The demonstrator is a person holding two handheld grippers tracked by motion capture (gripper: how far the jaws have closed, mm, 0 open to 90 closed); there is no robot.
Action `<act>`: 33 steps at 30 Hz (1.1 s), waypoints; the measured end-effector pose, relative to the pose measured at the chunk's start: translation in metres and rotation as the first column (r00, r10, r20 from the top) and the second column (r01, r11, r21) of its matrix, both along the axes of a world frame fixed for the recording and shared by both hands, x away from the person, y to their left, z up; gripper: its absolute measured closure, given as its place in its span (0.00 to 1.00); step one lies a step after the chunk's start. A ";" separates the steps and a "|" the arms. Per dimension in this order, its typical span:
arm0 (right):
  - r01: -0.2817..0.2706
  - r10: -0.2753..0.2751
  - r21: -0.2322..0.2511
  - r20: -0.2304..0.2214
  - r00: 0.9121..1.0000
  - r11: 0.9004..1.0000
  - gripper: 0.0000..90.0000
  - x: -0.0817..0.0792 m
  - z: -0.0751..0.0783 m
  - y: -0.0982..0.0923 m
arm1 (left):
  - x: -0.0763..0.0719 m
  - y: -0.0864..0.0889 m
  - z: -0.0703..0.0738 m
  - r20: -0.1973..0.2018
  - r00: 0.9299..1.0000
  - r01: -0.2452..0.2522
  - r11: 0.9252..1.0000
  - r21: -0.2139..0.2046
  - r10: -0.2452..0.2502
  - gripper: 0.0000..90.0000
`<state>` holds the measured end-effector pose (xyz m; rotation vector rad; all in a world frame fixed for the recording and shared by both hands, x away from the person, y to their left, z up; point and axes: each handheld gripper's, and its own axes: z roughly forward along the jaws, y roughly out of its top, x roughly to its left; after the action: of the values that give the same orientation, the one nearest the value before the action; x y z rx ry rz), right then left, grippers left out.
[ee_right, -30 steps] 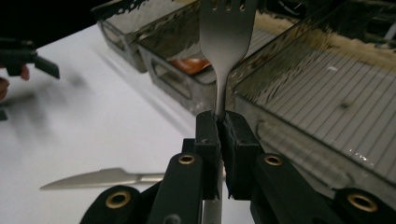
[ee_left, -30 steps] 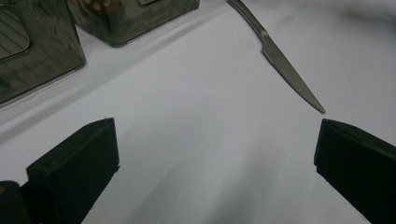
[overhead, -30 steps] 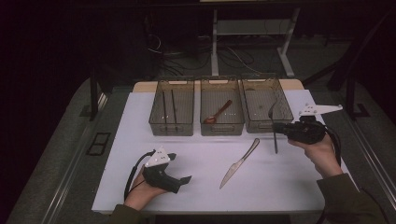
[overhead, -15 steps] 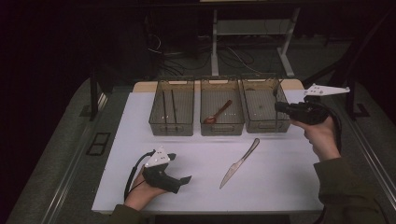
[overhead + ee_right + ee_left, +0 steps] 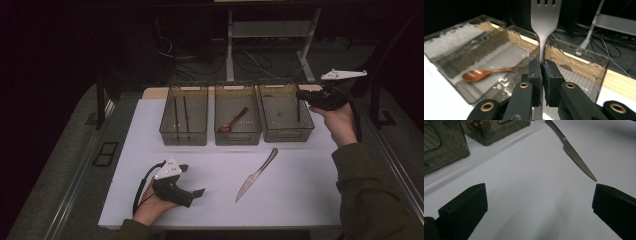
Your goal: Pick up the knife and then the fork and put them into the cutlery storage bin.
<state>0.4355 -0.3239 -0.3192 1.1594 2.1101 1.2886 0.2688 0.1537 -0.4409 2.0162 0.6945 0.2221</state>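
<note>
My right gripper (image 5: 306,96) is shut on the handle of a metal fork (image 5: 545,15) and holds it above the right bin (image 5: 278,131), off the table. In the right gripper view the tines point away from the shut jaws, over the clear bins. A steel knife (image 5: 256,175) lies on the white mat in front of the bins. My left gripper (image 5: 196,193) rests at the front left of the mat, open and holding nothing. In the left gripper view the knife (image 5: 574,152) lies ahead, beyond the right jaw.
Three clear bins stand in a row at the back of the mat (image 5: 300,200). The left bin (image 5: 168,131) holds two dark chopsticks (image 5: 180,114); the middle bin (image 5: 238,137) holds a wooden spoon (image 5: 232,120). Dark floor, cables and table legs lie beyond.
My right gripper has lifted the fork from near the mat in front of the right bin, up and back to above that bin. The left gripper and knife have stayed put.
</note>
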 end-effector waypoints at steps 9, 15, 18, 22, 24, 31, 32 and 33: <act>0.033 -0.045 -0.089 -0.130 0.991 0.995 0.93 0.026 -0.030 0.000 | 0.000 0.001 0.000 -0.003 1.000 -0.008 1.000 0.000 0.008 0.00; 0.014 -0.048 -0.164 -0.203 0.978 0.986 0.93 0.034 -0.045 0.001 | 0.000 0.002 0.000 -0.002 1.000 -0.011 1.000 -0.001 0.011 0.00; 0.007 -0.052 -0.191 -0.231 0.972 0.982 0.93 0.036 -0.050 0.002 | 0.000 0.002 0.000 -0.003 1.000 -0.015 1.000 -0.002 0.015 0.00; -0.004 -0.053 -0.209 -0.263 0.963 0.978 0.93 0.039 -0.055 0.002 | 0.000 0.002 0.000 -0.004 1.000 -0.012 1.000 0.000 0.012 0.00; -0.012 -0.053 -0.225 -0.281 0.958 0.974 0.93 0.040 -0.058 0.003 | 0.000 0.002 0.000 -0.003 1.000 -0.011 1.000 0.003 0.011 0.00; -0.014 -0.065 -0.249 -0.309 0.949 0.968 0.93 0.044 -0.065 0.004 | 0.000 0.002 0.000 -0.005 1.000 -0.010 1.000 0.006 0.010 0.00; -0.016 -0.066 -0.253 -0.313 0.947 0.967 0.93 0.044 -0.066 0.005 | 0.000 0.002 0.000 -0.005 1.000 -0.010 1.000 0.005 0.010 0.00; -0.017 -0.067 -0.256 -0.314 0.947 0.966 0.93 0.045 -0.067 0.005 | -0.001 0.002 0.000 -0.005 1.000 -0.010 1.000 0.004 0.010 0.00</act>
<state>0.4805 -0.3190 -0.3860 1.3459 2.3953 0.8231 0.2683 0.1553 -0.4411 2.0178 0.7079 0.2247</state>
